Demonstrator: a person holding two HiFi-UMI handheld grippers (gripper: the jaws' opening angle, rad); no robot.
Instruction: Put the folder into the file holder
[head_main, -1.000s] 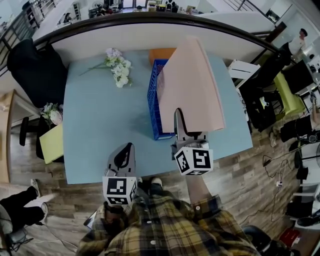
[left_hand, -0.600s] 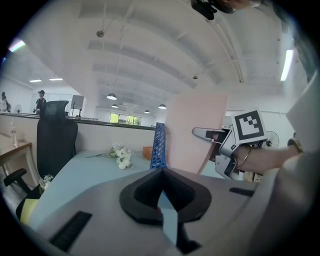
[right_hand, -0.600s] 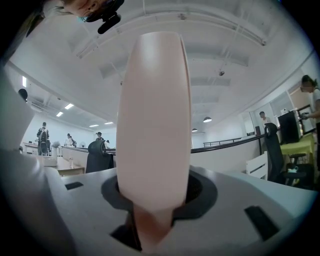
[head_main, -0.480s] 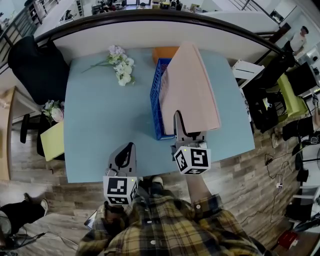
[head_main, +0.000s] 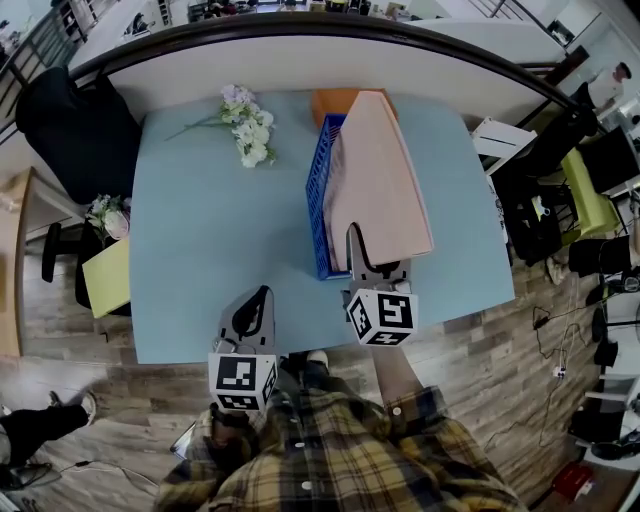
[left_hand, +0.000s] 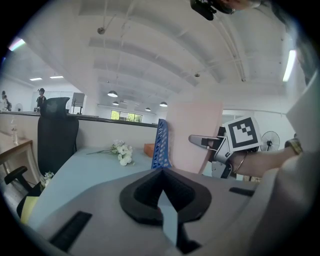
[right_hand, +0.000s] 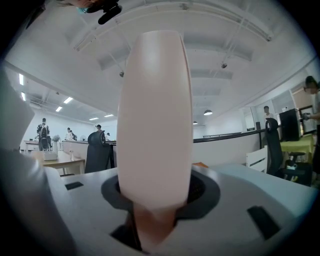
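A pink folder (head_main: 378, 175) stands almost on edge, tilted, over the right side of the blue mesh file holder (head_main: 318, 205) in the middle of the light-blue table (head_main: 200, 250). My right gripper (head_main: 362, 258) is shut on the folder's near bottom corner. In the right gripper view the folder (right_hand: 155, 115) rises straight up out of the jaws and fills the middle. My left gripper (head_main: 258, 300) hovers at the table's near edge, shut and holding nothing. The left gripper view shows the file holder (left_hand: 161, 145), the folder (left_hand: 192, 130) and my right gripper (left_hand: 200, 140) off to the right.
A spray of white flowers (head_main: 245, 125) lies at the table's far left. An orange box (head_main: 333, 100) sits behind the file holder. A black chair (head_main: 75, 135) and a yellow-green stool (head_main: 105, 280) stand left of the table. Chairs and cables crowd the floor on the right.
The folder has swung from a broad, flat slant to a narrower, more upright stand, closer in over the file holder. My left gripper has stayed where it was.
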